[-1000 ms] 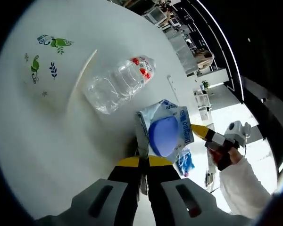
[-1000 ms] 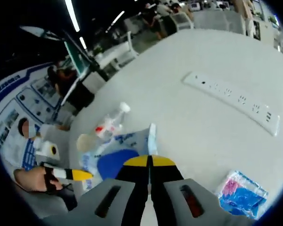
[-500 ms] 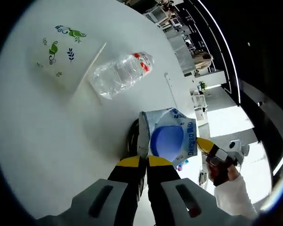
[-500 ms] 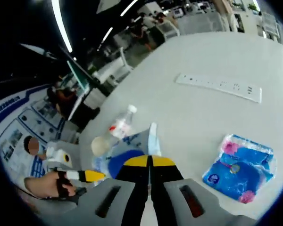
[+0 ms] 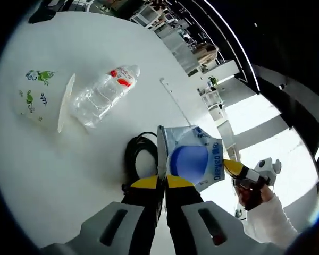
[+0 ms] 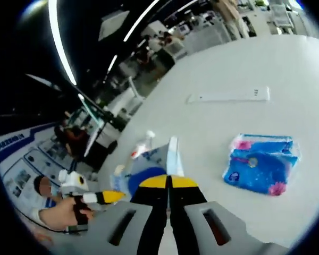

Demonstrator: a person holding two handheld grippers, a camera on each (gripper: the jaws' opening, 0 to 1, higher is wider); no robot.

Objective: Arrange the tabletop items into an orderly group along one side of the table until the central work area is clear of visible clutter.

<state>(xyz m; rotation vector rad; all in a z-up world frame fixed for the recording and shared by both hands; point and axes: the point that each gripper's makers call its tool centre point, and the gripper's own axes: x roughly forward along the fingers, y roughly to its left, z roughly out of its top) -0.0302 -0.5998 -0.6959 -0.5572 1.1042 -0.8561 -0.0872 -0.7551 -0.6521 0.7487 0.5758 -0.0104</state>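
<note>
L tongs (image 5: 160,183) & R tongs (image 6: 170,181) both clamped on wipes pack (image 5: 191,162), lifted above table (image 5: 53,159).

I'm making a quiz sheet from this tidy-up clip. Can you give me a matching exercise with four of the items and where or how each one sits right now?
Items:
1. plastic water bottle
2. wet wipes pack
3. power strip
4. black cable

States:
A. coiled on the table just past the left gripper
B. lying on its side beside the floral paper cup
C. held up off the table, pinched at its edges by both grippers
D. flat on the table beyond the blue and pink packet

Pairs: 1-B, 2-C, 3-D, 4-A
</note>
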